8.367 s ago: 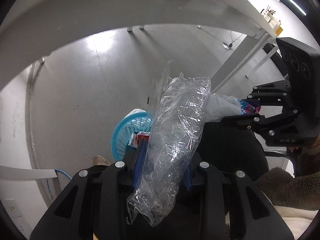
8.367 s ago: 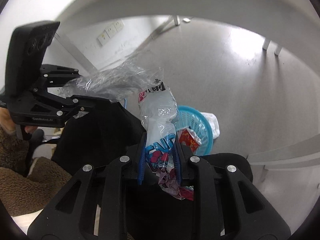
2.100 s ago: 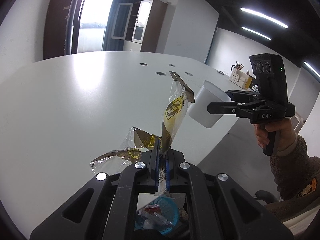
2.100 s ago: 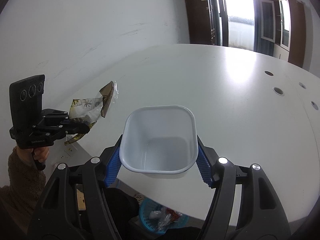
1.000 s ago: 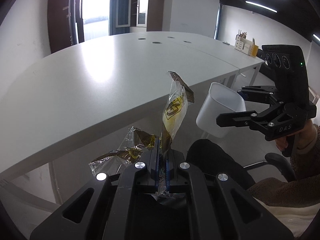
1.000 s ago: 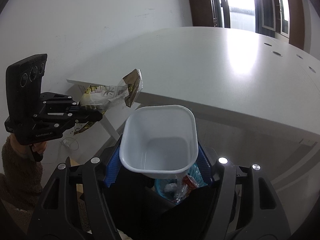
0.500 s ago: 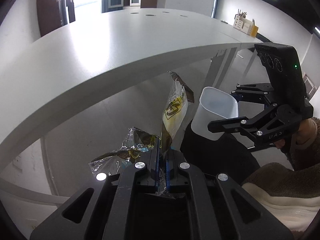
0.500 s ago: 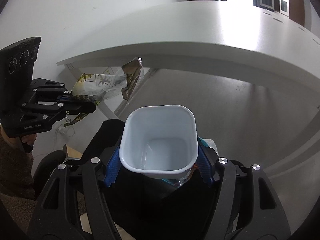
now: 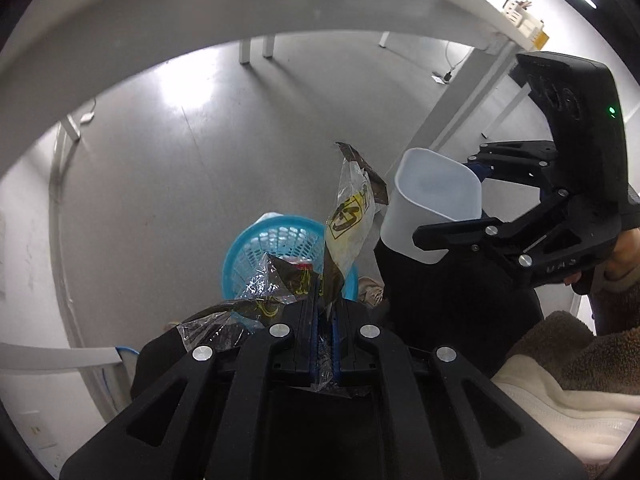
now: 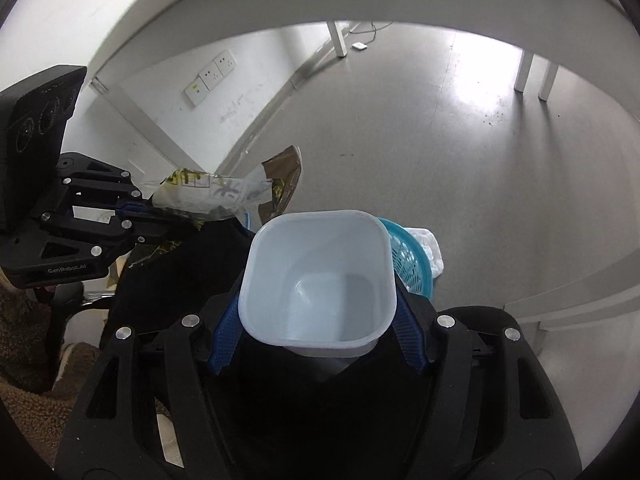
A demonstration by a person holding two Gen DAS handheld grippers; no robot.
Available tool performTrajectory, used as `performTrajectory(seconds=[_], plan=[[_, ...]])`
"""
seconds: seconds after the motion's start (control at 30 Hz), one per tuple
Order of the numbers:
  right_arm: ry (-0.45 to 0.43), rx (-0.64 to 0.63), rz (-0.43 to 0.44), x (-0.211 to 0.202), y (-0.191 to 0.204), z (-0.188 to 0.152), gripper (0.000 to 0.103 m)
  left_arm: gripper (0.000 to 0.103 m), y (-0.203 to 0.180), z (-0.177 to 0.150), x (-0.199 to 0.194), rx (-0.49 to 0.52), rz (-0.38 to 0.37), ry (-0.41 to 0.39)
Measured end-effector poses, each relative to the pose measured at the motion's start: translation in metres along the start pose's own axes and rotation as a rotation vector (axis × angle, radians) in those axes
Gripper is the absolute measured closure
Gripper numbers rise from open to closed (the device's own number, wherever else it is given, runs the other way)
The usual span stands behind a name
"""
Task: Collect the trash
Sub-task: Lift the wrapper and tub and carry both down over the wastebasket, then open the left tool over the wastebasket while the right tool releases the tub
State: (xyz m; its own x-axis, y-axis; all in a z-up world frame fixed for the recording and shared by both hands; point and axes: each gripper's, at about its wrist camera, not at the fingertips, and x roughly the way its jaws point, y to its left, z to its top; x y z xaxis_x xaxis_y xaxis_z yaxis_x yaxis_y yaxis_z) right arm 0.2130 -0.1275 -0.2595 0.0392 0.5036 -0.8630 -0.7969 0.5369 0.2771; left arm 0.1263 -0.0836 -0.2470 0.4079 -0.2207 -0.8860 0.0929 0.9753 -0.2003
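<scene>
Blue basket (image 9: 276,240) newly under wrapper (image 9: 350,216)

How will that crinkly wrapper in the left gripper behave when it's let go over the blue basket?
The wrapper is thin creased film that droops off to one side of the left gripper, so it is likely floppy and very light. It may flutter rather than drop straight, possibly missing the blue basket. Its glossy surface looks slippery, though it might cling briefly to the pads.
</scene>
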Motion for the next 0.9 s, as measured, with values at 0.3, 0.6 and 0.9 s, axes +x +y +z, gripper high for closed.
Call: performTrajectory(seconds=[0.3,0.6,0.9], plan=[[0.133,-0.023,-0.004,0.057,-0.014,0.011,0.041,0.099,0.017,0.009,0.061,-0.069,-0.034,0.14],[0.198,-0.02,0.045,0.084,-0.02,0.01,0.041,0.099,0.029,0.023,0.088,-0.135,-0.091,0.2],[0.222,-0.018,0.061,0.088,-0.025,0.011,0.041,0.094,0.035,0.024,0.086,-0.136,-0.129,0.199]])
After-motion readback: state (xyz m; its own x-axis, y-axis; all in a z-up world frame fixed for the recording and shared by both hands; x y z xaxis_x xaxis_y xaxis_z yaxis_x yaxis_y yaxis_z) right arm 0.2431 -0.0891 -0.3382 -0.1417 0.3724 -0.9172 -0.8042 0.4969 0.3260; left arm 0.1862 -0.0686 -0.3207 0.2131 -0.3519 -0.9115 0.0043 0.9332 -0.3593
